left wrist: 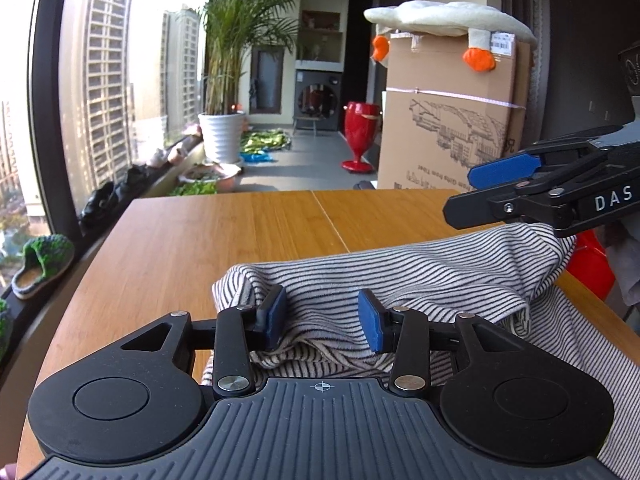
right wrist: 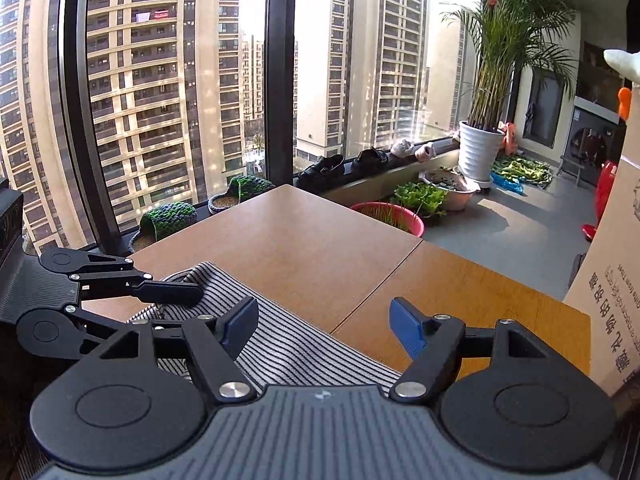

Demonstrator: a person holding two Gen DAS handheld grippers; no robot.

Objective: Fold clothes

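Spanning both views: a wooden surface (left wrist: 192,240) (right wrist: 288,240) of two boards joined at a seam, set beside a tall window (right wrist: 176,92) that looks onto apartment towers.
Cardboard box: a big printed carton (left wrist: 448,120) stands past the far edge of the surface, with a cream plush goose (left wrist: 440,18) with orange feet lying on top.
Potted palm: in a ribbed white pot (left wrist: 222,136) (right wrist: 480,152) on the balcony floor, near the window sill.
Striped garment: a grey-and-white, thin-striped piece of clothing (left wrist: 400,276) (right wrist: 288,344) lies bunched on the near part of the surface; its folds rise into a soft ridge and one side hangs over the near edge.
Left hand-held gripper: (left wrist: 322,318) (right wrist: 176,292) low over the cloth, blue pads (left wrist: 274,316) spread apart with a hump of striped fabric between them; the pads are not pressed onto it. In the right wrist view its upper finger rests on the garment's far corner.
Right hand-held gripper: (right wrist: 324,324) (left wrist: 480,188) held just above the garment's other end, fingers wide apart, nothing between them; one blue pad (right wrist: 406,332) is over bare wood, the other over the stripes.
Sill items: green crocheted slippers (right wrist: 172,216) and dark shoes (right wrist: 324,166) line the window ledge.
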